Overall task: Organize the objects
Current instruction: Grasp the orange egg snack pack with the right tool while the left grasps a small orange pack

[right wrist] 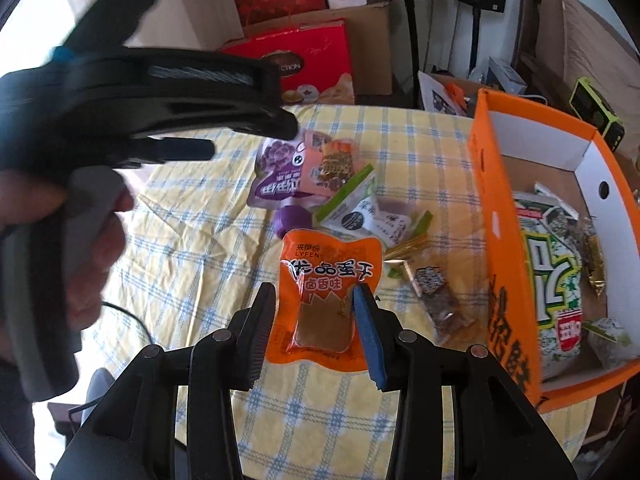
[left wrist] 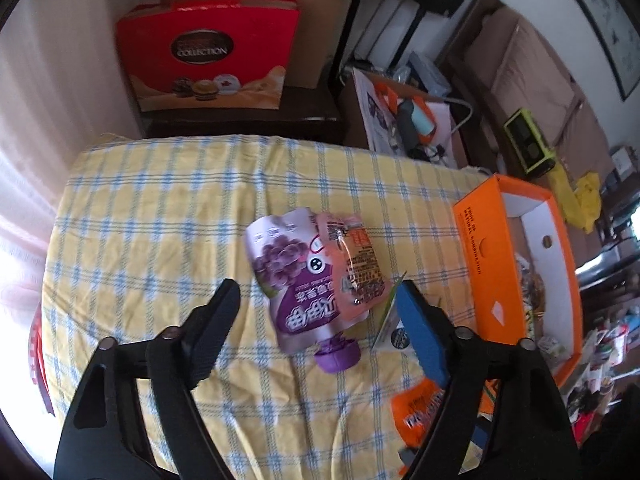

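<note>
An orange snack packet [right wrist: 325, 296] with white lettering and a clear window showing a brown block lies flat near the table's [right wrist: 192, 240] near edge, between the spread fingers of the right gripper [right wrist: 316, 330]. The left gripper [left wrist: 316, 320] hangs spread above a purple spouted pouch [left wrist: 296, 280] mid-table

The right gripper [right wrist: 316, 312] hangs over the orange snack packet [right wrist: 326, 296] near the table's [right wrist: 180, 240] front edge, its fingers spread on either side of the packet. The orange box [right wrist: 508, 280] sits along the right edge, snacks inside. The left gripper [right wrist: 208, 120], blurred, hovers over the left side.
</note>
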